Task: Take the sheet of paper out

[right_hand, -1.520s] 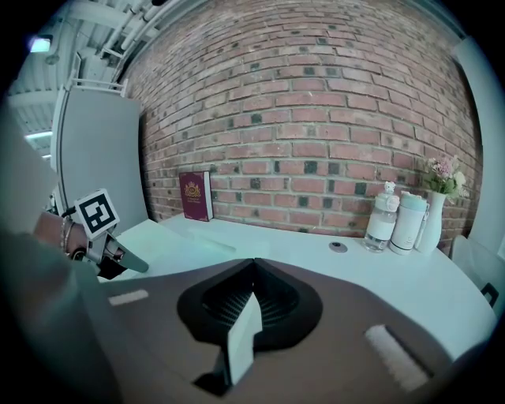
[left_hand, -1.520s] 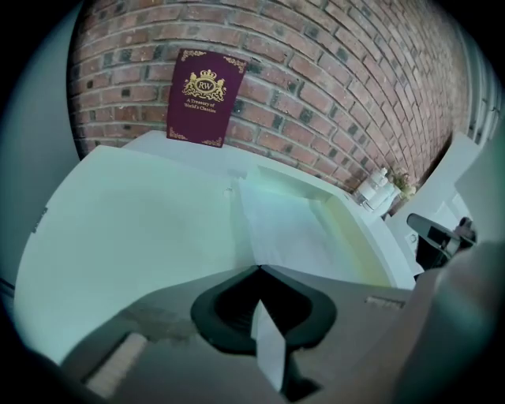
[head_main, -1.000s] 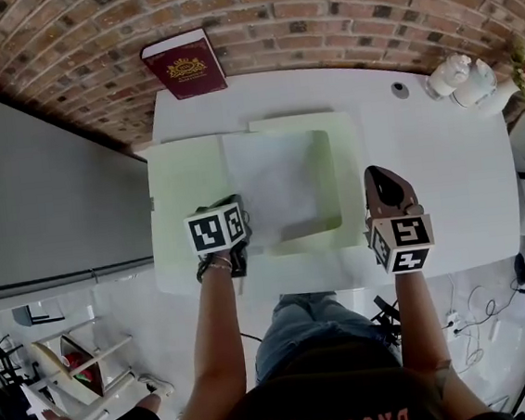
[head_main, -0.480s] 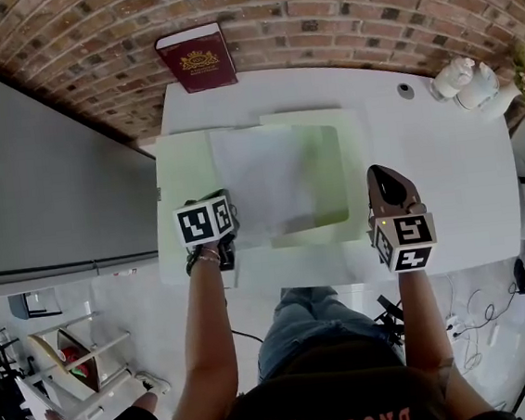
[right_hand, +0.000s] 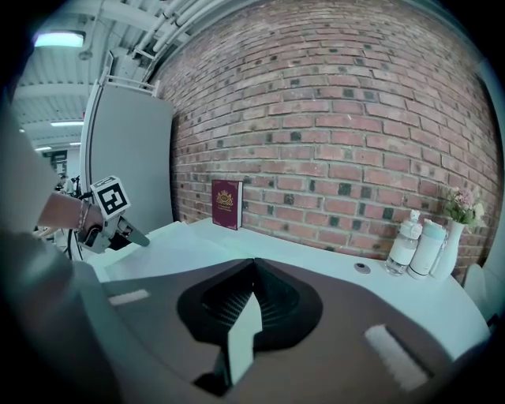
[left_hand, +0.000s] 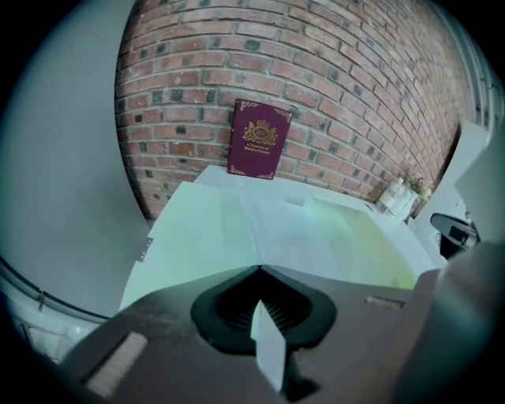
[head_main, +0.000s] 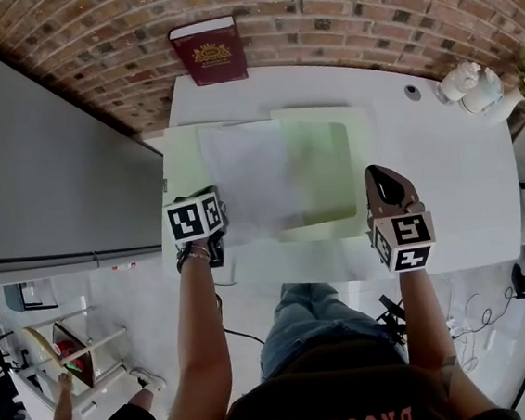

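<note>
At the far left of the head view, a grey panel [head_main: 52,161] is seen beside the white table [head_main: 444,167]; its lower end is cut off by clutter below.

The left gripper [head_main: 214,230] is held over the table's near left part, clenched on the near left corner of the sheet of paper [head_main: 245,178]. Its tips are hidden beneath the marker cube in the head view. In the left gripper view the jaws are recorded as closed, with the sheet [left_hand: 292,237] running away from their meeting point [left_hand: 258,268].

The sheet is laid across the left half of a pale green folder [head_main: 328,165]. Whether its right edge is tucked under the darker green panel cannot be determined.

A dark red book [head_main: 211,51] is stood against the brick wall behind.

The right gripper [head_main: 377,174] is held just right of the folder, jaws pressed together on nothing [right_hand: 254,260].

Bottles [head_main: 469,85] are noted at the far right corner, beside flowers cut off by the frame.
</note>
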